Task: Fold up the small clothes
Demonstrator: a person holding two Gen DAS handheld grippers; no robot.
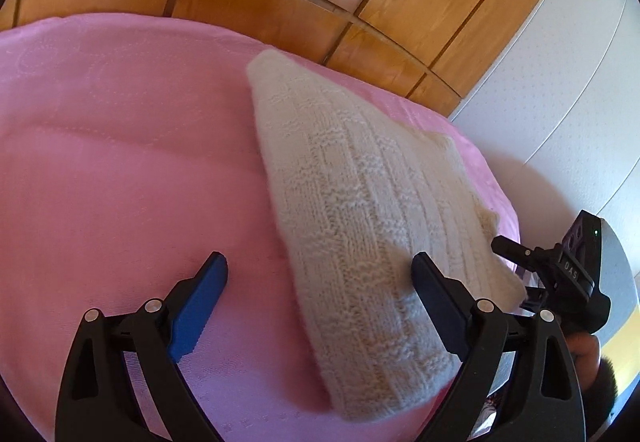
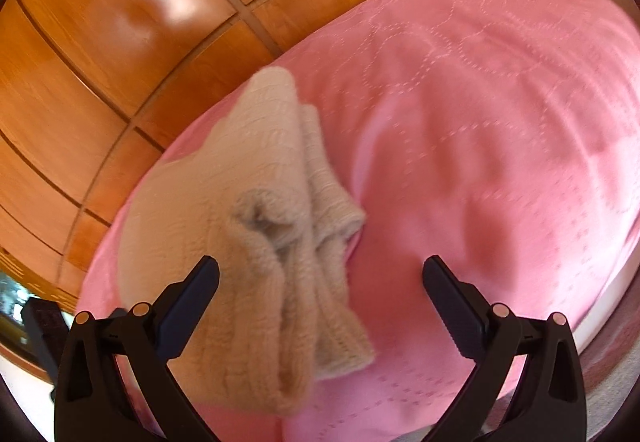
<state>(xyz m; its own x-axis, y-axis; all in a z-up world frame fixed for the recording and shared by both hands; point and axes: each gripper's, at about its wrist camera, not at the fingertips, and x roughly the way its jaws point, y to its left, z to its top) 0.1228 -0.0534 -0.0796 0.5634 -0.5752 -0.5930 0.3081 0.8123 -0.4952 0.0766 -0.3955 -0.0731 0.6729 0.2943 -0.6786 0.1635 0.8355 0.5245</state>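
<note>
A folded cream knitted garment (image 1: pixel 360 194) lies on the pink bedspread (image 1: pixel 120 162). The left tool (image 1: pixel 320 274) stands released, jaws wide, its right finger over the knit's near end. The right tool (image 2: pixel 320 274), also released, hovers above the garment's bunched near edge.

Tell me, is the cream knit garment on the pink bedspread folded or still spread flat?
Folded. The cream knit garment lies doubled into a narrow bundle on the pink bedspread, layers and a cuff stacked along one edge.
</note>
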